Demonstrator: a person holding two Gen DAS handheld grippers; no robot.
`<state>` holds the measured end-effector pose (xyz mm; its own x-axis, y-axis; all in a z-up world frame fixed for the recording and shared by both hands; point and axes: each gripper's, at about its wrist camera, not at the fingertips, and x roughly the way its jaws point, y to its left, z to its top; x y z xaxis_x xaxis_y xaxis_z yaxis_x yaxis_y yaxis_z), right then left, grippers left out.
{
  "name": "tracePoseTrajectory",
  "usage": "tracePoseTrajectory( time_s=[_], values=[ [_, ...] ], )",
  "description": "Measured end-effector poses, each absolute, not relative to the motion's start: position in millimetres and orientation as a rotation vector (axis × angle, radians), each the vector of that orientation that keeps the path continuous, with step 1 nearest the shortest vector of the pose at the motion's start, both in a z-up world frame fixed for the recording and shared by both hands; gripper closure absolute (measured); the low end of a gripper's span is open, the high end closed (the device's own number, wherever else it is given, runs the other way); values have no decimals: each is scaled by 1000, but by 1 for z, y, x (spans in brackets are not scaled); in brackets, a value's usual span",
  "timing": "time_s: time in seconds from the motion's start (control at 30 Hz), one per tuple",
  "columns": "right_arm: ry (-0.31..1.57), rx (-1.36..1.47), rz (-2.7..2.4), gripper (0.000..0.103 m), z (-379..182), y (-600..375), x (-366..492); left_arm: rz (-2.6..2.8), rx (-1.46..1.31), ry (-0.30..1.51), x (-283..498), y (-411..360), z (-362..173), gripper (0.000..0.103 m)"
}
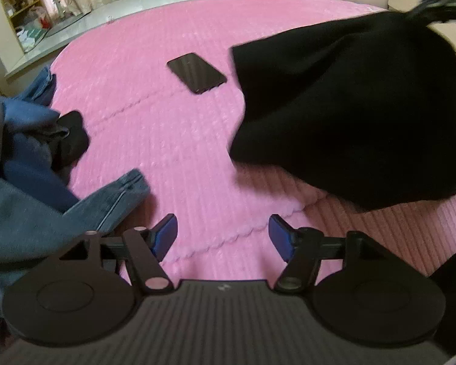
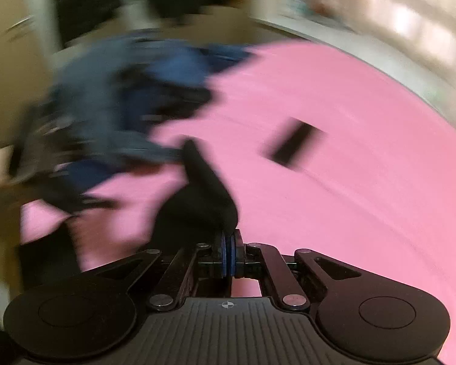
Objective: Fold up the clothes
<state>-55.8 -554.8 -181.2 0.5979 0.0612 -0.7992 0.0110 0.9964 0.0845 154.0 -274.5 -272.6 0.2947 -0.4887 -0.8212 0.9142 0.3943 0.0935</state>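
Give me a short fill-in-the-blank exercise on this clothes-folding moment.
1. The right gripper has its fingers shut on a ____ garment.
2. The flat dark phone lies on the ____ ribbed blanket.
3. The left gripper holds nothing; its blue-padded fingers are ____.
4. The heap of blue denim clothes lies on the left gripper's ____ side.

Missing words: black; pink; open; left

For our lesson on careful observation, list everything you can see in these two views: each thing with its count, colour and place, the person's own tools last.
Bed cover: one, pink, ribbed, under everything.
Black garment: one, hanging above the cover's right side, held at its top.
Clothes pile: several pieces, blue denim and dark, on the cover's left edge.
Phone: one, black, flat on the cover between pile and garment.
Shelf: one, yellowish, far left by the curtains.
Left claw: open, empty, over the cover.
Right claw: shut on black garment; view blurred.
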Motion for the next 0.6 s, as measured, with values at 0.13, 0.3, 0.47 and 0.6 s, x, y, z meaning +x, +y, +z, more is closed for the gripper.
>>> tracePoseTrajectory(
  time_s=[0.13, 0.3, 0.47, 0.6],
  values=[
    [1065, 147, -219, 33, -256, -627, -55, -1059, 722, 761, 144, -300, -287, 40],
    [1019, 325, -327, 23, -280, -622, -103, -1166, 933, 618, 120, -337, -312, 40],
    [986, 477, -388, 23, -293, -590, -168, -1356, 1079, 474, 80, -372, -342, 40],
    [981, 582, -503, 23, -297, -567, -224, -1435, 1127, 419, 51, -398, -365, 40]
  ],
)
